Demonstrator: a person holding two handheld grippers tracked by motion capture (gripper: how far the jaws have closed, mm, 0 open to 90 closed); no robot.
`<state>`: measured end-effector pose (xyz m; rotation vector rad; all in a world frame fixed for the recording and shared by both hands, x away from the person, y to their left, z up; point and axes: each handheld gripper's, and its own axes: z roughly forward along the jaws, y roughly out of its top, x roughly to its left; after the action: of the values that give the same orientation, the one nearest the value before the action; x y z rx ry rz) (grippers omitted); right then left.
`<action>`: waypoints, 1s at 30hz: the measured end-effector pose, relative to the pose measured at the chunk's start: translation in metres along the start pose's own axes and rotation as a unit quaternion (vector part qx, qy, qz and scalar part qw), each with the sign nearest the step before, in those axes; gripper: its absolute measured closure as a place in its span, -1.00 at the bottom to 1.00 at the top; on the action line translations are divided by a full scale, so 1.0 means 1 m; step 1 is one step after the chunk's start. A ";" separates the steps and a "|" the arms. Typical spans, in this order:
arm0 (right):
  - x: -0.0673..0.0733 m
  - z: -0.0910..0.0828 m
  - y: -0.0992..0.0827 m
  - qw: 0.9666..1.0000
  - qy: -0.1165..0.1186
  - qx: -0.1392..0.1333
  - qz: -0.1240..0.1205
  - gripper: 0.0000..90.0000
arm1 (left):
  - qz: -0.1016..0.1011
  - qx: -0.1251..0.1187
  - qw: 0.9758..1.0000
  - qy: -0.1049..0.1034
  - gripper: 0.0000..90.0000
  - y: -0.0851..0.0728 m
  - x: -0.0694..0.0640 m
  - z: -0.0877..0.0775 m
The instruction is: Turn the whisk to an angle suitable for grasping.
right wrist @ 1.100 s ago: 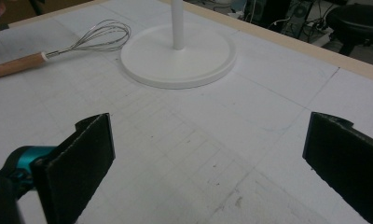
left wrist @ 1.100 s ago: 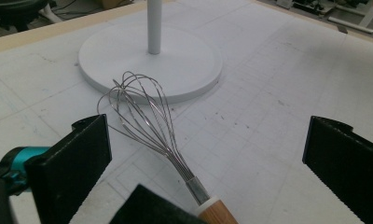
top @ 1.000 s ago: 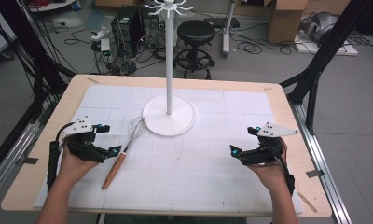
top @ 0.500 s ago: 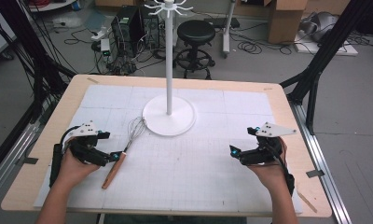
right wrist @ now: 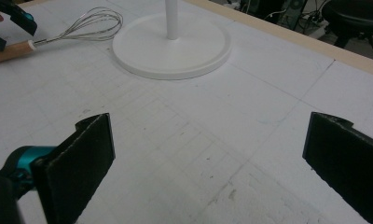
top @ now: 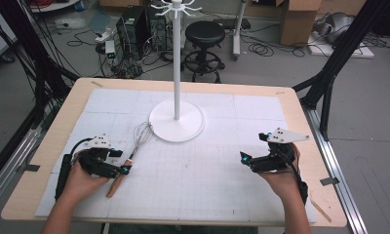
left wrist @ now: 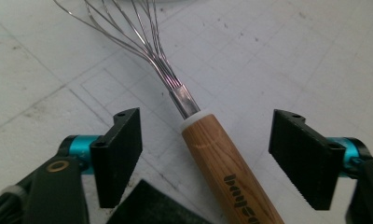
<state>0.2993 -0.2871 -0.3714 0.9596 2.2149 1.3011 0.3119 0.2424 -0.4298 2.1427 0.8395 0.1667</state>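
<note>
A wire whisk (top: 140, 134) with a wooden handle lies on the white mat, left of the stand's base. My left gripper (top: 121, 161) is lowered over the handle (left wrist: 222, 158). Its jaws have just been closing and the handle lies between them, but both pads (left wrist: 121, 149) stand clear of the wood. In the left gripper view the gripper (left wrist: 212, 151) straddles the handle just below the metal collar. My right gripper (top: 255, 146) hovers open over bare mat at the right, and nothing lies between the jaws of the right gripper (right wrist: 212, 163). The right gripper view shows the whisk (right wrist: 77, 28) far off.
A white stand with a round base (top: 176, 124) and a tall pole (top: 176, 63) rises at the mat's middle back. The wooden table edge (top: 320, 146) frames the mat. Beyond the table are a black stool (top: 204, 34) and cables on the floor.
My left gripper has come down and toward the whisk, so its jaws now sit on either side of the handle and stand narrower. The right hand has stayed put.
</note>
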 end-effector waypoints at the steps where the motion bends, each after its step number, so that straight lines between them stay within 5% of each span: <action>1: 0.000 0.000 0.000 1.000 0.001 0.001 -0.002 -0.98 | -0.001 0.007 1.000 0.001 -0.34 0.000 0.000 0.001; 6: 0.001 0.000 0.001 1.000 -0.002 0.003 -0.003 -0.98 | 0.005 0.035 0.999 -0.005 -0.17 -0.002 0.001 0.006; 12: 0.001 0.002 0.000 1.000 -0.004 0.008 -0.006 -0.98 | 0.009 0.035 0.999 -0.025 0.12 -0.002 0.001 0.007; 30: 0.001 0.003 0.000 1.000 -0.008 0.012 -0.012 -0.98 | 0.037 0.052 0.996 -0.055 0.25 0.001 -0.003 0.007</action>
<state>0.3004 -0.2845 -0.3731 0.9452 2.2284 1.2544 0.3124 0.2351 -0.4337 2.2606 0.7194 0.0429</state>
